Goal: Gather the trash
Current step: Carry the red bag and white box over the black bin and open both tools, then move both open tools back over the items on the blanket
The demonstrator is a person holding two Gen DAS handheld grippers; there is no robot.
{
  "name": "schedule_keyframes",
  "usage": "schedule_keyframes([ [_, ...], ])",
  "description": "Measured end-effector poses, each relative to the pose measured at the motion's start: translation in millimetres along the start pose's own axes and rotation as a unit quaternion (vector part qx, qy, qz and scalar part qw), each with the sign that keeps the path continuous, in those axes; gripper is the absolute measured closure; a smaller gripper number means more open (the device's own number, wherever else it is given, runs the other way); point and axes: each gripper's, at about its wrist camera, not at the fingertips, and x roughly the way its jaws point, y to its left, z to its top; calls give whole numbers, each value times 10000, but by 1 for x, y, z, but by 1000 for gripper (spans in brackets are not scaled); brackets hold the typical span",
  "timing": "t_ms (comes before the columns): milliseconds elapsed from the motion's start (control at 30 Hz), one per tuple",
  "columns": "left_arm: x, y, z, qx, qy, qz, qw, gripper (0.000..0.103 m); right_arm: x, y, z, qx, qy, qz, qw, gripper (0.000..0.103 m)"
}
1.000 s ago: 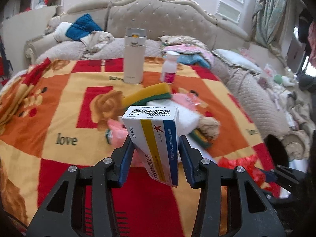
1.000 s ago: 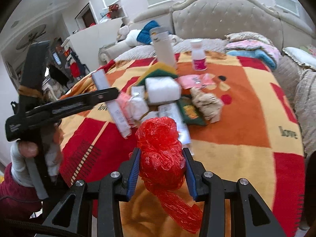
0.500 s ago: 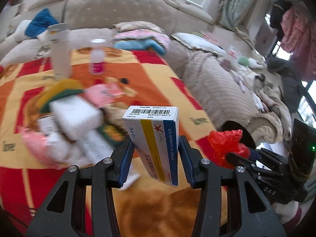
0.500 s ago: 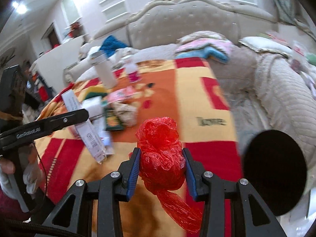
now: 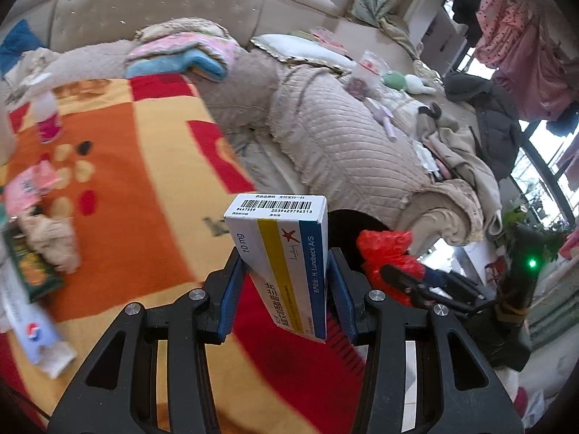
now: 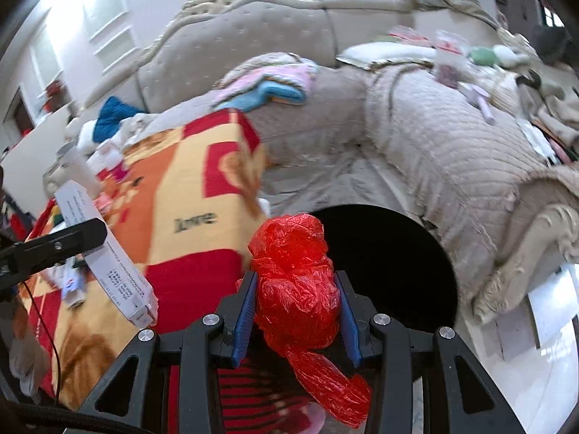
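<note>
Pads of my right gripper [image 6: 296, 311] clamp the crumpled red plastic bag [image 6: 295, 282]; the black bin mouth [image 6: 398, 253] lies just ahead and slightly right, so this hand is nearer. My left gripper [image 5: 286, 289] clamps the medicine box [image 5: 286, 264] upright, long axis along the fingers, bin [image 5: 347, 220] just behind it to the right.

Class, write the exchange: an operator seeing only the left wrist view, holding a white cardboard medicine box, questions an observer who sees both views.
Operator: What is the dark shape behind my white cardboard medicine box?
Observer: A round black bin mouth, wide open beside the bed.
Operator: How is the crumpled red plastic bag held?
Observer: Squeezed between the blue pads of the right gripper, a loose tail hanging below them.
</note>
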Motion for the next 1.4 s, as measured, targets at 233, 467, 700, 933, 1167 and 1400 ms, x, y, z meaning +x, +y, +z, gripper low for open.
schedule_keyframes([
  [233, 34, -28, 2, -74, 23, -435, 9990, 58, 14, -23, -2, 260, 61, -131, 9996, 63],
  [467, 48, -33, -3, -76, 185, -487, 9986, 42, 16, -35, -6, 499, -49, -215, 9985, 43],
  [700, 39, -17, -9, -146, 207, -263, 9993, 42, 19, -27, -12, 488, 52, -136, 9987, 42],
  [933, 18, -1, -19, -67, 46, 259, 9996, 42, 18, -5, -16, 319, 97, -43, 9994, 39],
  [1167, -4, 21, -31, -27, -83, 695, 9975, 42, 18, 25, -19, 91, 124, 59, 9999, 37],
  [1400, -30, 45, -41, 0, -287, 1036, 9942, 42, 17, 59, -20, -163, 169, 209, 9995, 34],
])
